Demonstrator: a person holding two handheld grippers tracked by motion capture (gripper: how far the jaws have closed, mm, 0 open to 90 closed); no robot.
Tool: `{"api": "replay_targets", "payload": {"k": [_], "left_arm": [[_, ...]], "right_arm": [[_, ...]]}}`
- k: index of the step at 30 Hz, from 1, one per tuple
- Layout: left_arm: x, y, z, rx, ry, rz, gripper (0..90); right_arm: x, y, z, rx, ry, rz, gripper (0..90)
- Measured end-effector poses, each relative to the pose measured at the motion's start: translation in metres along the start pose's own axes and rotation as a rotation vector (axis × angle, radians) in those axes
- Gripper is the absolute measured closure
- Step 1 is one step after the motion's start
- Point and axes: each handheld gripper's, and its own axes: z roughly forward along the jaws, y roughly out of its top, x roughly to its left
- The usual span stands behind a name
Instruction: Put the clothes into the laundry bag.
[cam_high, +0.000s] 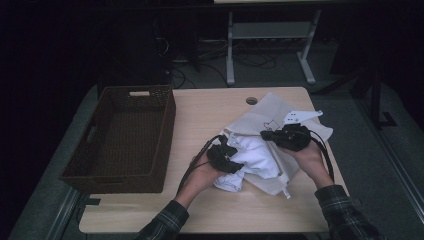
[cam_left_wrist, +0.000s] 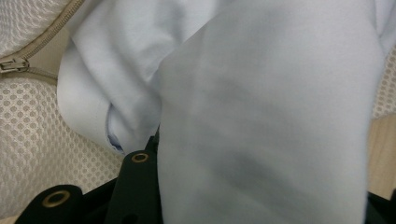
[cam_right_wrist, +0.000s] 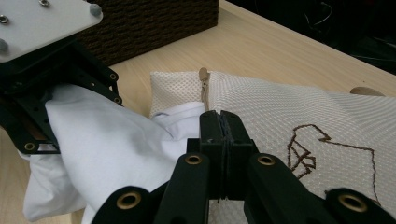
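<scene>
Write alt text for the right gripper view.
The right gripper, jaws shut, pinches the zipped edge of a cream mesh laundry bag on a pale wooden table. Beside it, the left gripper holds a crumpled white cloth at the bag's opening.

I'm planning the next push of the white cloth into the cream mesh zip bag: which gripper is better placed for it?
Left, probably. The left gripper already clamps the white cloth beside the zipper opening, while the right gripper is shut on the edge of the cream mesh zip bag, seemingly holding it open.

white cloth, cream mesh bag
</scene>
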Motion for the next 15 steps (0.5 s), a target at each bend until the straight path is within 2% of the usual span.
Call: {"api": "replay_targets", "payload": {"k": [8,15], "left_arm": [[0.004,0.000,0.004,-0.001,0.011,-0.014,58.0],[0.007,0.003,0.011,0.017,0.019,-0.045,57.7]], "right_arm": [[0.000,-0.001,0.003,0.011,0.002,-0.001,88.4],[0.003,-0.001,0.007,0.023,0.010,-0.009,88.4]]}}
